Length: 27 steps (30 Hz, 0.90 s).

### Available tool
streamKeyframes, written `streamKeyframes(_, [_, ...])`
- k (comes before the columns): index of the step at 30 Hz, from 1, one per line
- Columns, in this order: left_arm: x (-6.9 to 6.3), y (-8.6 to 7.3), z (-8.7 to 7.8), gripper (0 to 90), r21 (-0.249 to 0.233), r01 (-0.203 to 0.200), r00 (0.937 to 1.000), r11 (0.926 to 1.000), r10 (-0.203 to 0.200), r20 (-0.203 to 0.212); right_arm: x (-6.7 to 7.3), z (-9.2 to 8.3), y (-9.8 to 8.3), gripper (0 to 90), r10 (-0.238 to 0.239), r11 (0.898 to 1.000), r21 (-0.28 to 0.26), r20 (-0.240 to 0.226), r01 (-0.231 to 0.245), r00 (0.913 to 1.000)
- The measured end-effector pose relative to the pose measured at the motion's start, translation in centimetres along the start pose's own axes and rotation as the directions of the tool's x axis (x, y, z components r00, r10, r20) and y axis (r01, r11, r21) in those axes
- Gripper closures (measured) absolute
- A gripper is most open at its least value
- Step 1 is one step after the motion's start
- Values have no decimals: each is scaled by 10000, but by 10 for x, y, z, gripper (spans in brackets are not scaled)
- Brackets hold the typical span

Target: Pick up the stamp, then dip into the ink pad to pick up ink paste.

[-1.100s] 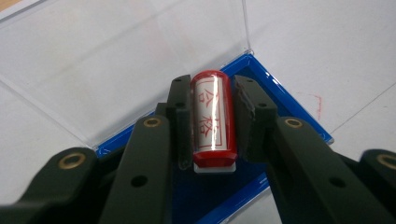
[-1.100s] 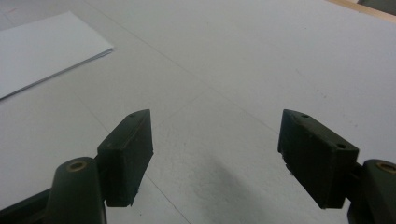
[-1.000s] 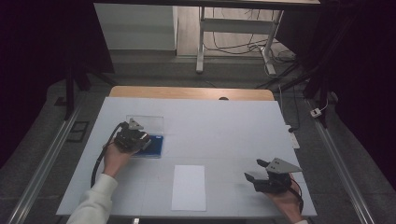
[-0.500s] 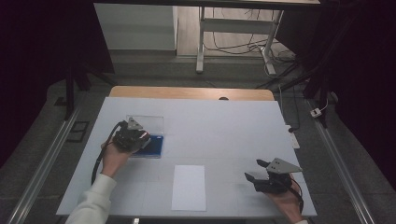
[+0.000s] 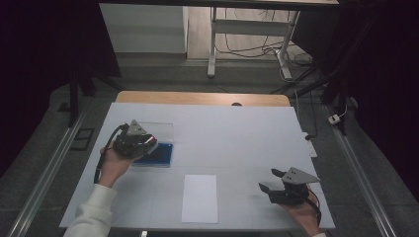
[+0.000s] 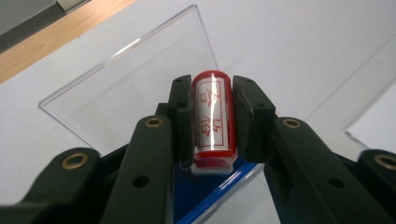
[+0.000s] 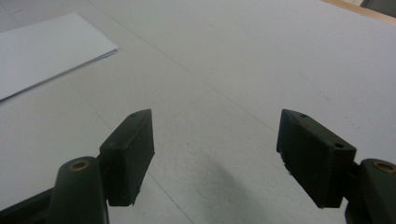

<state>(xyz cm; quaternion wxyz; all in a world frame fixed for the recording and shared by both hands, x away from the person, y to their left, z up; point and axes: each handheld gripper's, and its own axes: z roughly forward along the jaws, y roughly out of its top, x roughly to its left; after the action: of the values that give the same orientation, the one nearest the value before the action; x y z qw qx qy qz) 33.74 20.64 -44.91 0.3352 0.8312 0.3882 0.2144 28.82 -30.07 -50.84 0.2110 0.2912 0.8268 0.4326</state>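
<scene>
the left gripper [image 6: 212, 119] is clamped on a red stamp [image 6: 213, 116]. its long axis runs from 6 to 12 o'clock in the left gripper view, along the jaws, above a blue ink pad [image 5: 157, 154] with an open clear lid [image 6: 126, 88], at 9 o'clock on the white table [image 5: 232, 133]. the right gripper [image 7: 217, 149] has its jaws wide apart, at 4 o'clock, near a white paper sheet [image 5: 199, 197]. the room is dark, with a grey floor [image 5: 163, 74].
</scene>
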Motion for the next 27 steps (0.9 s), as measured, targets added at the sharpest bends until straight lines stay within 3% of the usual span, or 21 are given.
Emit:
streamKeyframes(11, [3, -1, 5, 703, 88, -28, 10000, 10000, 27, 44, 0, 1, 0, 272, -26, 10000, 29, -49, 27, 10000])
streamKeyframes(19, [7, -4, 18, 703, 461, -65, 9998, 9989, 56, 209, 1, 2, 0, 271, -4, 10000, 97, -43, 4, 10000])
streamKeyframes(27, [14, -12, 31, 703, 885, 195, 9994, 9959, -220, 282, 2, 3, 0, 271, -52, 9999, 139, -140, 54, 9999])
